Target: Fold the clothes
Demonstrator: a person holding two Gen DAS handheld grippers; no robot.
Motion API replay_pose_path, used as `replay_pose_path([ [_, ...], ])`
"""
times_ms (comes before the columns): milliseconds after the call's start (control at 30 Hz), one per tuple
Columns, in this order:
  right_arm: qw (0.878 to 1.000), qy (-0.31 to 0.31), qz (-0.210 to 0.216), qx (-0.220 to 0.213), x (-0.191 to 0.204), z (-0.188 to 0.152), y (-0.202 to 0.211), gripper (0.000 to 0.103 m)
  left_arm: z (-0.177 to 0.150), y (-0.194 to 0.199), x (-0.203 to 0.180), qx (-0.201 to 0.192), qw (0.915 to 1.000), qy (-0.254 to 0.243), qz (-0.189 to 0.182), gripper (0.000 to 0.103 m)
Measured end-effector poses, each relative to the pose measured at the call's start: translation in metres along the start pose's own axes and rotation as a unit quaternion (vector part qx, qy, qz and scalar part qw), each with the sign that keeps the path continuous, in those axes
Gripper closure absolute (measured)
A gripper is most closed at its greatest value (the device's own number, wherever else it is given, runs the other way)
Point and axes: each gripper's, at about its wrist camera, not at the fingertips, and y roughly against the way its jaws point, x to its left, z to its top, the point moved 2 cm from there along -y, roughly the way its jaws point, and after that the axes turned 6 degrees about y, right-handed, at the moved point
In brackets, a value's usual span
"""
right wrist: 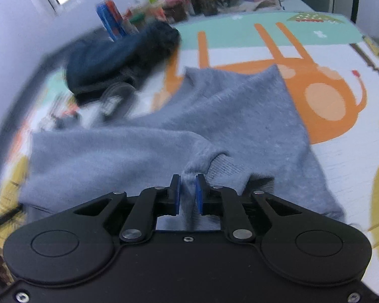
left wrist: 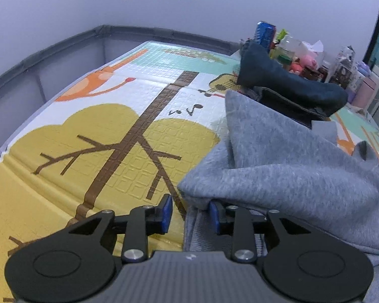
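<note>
— While the left gripper (left wrist: 190, 213) stands with its jaws apart, where is the grey sweatshirt (left wrist: 285, 166)?
— Just to its right, heaped on the play mat (left wrist: 101, 131). One fold touches the right pad, but nothing is pinched. A dark blue garment (left wrist: 285, 83) lies farther ahead.

— And from the other wrist?
— The right gripper (right wrist: 188, 194) is clamped on a ridge of the grey sweatshirt (right wrist: 144, 146), near a ribbed band. The rest spreads ahead of it, blurred.

— How will it handle?
— Soft, thick and floppy, I'd judge, light enough to lift but prone to sag. Better to pinch the hem or a ribbed edge than loose cloth.
</note>
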Motion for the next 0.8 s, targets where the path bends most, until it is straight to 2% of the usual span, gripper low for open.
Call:
replay_pose_path([
  [33, 1.0, 0.007, -0.019, 0.011, -0.002, -0.001, -0.008, 0.091, 0.0, 0.0, 0.0, 0.0, 1.0, -0.001, 0.001, 0.068],
  [67, 0.999, 0.01, -0.034, 0.024, -0.007, -0.003, -0.016, 0.096, -0.001, 0.0, 0.0, -0.001, 1.0, -0.002, 0.002, 0.067],
  [100, 0.999, 0.012, -0.036, 0.029, -0.011, -0.006, -0.021, 0.096, -0.001, 0.0, 0.0, -0.001, 1.0, -0.004, 0.004, 0.066],
  [267, 0.999, -0.016, -0.026, 0.023, -0.028, -0.008, -0.018, 0.098, -0.004, 0.001, 0.004, 0.002, 0.9999, -0.006, 0.009, 0.061],
  [433, 0.997, -0.03, -0.064, 0.007, -0.039, -0.003, -0.008, 0.099, -0.006, 0.01, 0.0, -0.01, 0.9984, -0.053, 0.016, 0.064],
  [533, 0.998, -0.053, -0.045, -0.005, -0.045, -0.001, 0.005, 0.097, -0.005, 0.022, -0.002, -0.024, 0.9971, -0.068, 0.024, 0.066],
  [633, 0.997, -0.056, -0.045, -0.024, -0.041, 0.003, 0.019, 0.093, 0.001, 0.036, -0.004, -0.046, 0.9968, -0.063, 0.019, 0.067],
  [800, 0.998, -0.037, -0.014, -0.047, -0.013, 0.012, 0.033, 0.093, 0.019, 0.051, -0.022, -0.08, 0.9936, -0.076, -0.023, 0.067],
])
